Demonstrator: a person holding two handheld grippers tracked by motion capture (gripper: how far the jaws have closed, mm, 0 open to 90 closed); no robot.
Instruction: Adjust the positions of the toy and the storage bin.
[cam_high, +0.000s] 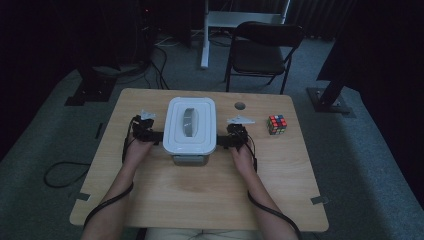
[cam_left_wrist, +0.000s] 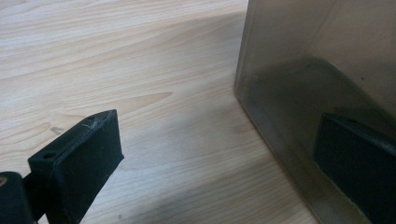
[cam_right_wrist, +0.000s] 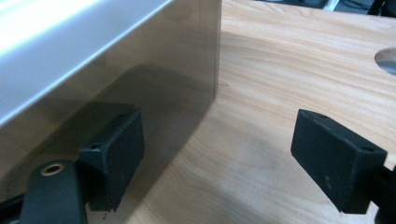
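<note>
White-lidded plastic container (cam_high: 190, 131) sits mid-table on the wooden table (cam_high: 200, 195), with a Rubik's cube (cam_high: 277, 124) at its 3 o'clock, well apart. The left gripper (cam_high: 150, 136) is at the container's 9 o'clock, jaws spread, one jaw against the grey wall (cam_left_wrist: 299, 93). The right gripper (cam_high: 227, 140) is at its 3 o'clock, jaws likewise spread, one beside the wall (cam_right_wrist: 140, 79).

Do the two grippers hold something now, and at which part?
Nothing is held. The left gripper and right gripper are both open, one at each side of the lidded container, beside its walls.
</note>
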